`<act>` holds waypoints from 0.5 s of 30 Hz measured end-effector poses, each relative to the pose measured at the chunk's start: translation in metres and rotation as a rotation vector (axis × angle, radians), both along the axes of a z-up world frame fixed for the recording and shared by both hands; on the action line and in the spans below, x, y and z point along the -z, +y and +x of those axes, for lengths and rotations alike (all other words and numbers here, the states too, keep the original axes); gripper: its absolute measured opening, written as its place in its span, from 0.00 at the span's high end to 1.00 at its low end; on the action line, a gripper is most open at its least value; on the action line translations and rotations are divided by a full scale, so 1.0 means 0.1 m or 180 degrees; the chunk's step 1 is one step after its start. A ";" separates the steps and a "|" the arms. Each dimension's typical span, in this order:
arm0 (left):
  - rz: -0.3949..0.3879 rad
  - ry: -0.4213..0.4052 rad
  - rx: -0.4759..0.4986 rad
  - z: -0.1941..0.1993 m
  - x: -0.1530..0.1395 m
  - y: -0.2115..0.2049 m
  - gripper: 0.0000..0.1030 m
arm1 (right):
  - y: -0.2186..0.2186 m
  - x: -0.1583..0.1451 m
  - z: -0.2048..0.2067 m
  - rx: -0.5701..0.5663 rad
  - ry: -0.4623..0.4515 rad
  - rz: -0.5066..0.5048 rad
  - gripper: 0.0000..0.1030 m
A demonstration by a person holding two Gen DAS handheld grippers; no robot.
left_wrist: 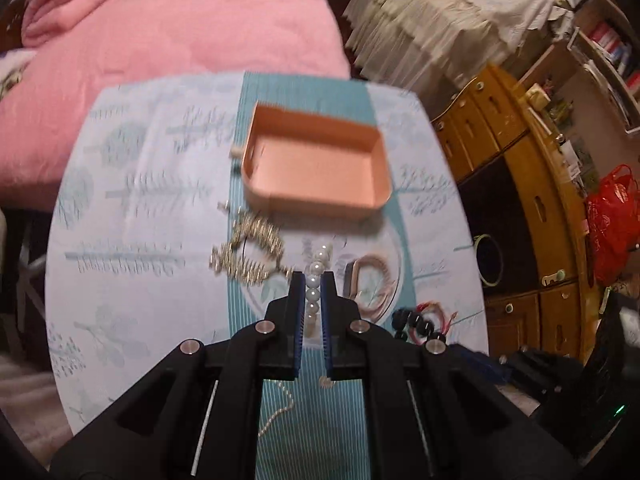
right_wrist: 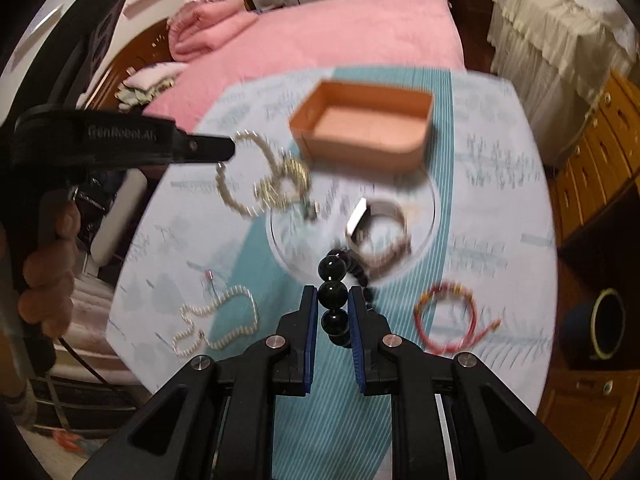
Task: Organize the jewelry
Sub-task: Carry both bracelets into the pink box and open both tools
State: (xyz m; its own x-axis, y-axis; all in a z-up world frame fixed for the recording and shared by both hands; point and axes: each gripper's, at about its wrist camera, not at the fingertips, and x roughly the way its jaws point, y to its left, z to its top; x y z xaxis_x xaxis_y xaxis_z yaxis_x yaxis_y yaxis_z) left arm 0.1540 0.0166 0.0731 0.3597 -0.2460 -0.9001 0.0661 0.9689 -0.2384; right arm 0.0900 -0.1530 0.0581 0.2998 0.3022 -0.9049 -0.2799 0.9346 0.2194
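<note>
White pearl strand (left_wrist: 314, 280) pinched in left claw (left_wrist: 311, 276), jaws nearly closed on beads, loose tail hanging below. Black bead bracelet (right_wrist: 334, 304) pinched likewise in right claw (right_wrist: 333, 294). Pink open box (left_wrist: 316, 160) ahead of both claws, apparently empty.

Judgement: carry phase. Lift enough for dangling ends to clear gold chains (left_wrist: 248, 252) ahead-left of left claw; bring strand over box middle before release. One claw at a time avoids tangling.
</note>
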 end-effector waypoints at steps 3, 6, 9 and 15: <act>0.0016 -0.0096 0.0041 0.14 -0.15 -0.03 0.95 | -0.01 -0.23 0.28 0.0040 -0.0134 0.0060 0.86; 0.0049 -0.0186 0.0068 0.34 -0.26 -0.07 0.95 | 0.01 -0.43 0.64 0.0116 -0.0262 0.0106 0.86; 0.0111 -0.0253 0.0113 0.60 -0.29 -0.11 0.95 | 0.04 -0.51 1.02 0.0211 -0.0311 0.0169 0.86; 0.0169 -0.0202 0.0117 1.13 -0.06 -0.16 0.95 | 0.11 -0.40 1.81 0.0470 -0.0202 0.0293 0.86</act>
State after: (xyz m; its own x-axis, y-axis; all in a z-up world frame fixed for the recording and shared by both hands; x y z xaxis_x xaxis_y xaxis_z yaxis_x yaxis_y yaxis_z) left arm 0.2674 0.0003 0.0787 0.4079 -0.2125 -0.8880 0.1152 0.9767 -0.1808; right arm 0.2714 -0.1416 0.0979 0.4026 0.3315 -0.8532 -0.1573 0.9433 0.2922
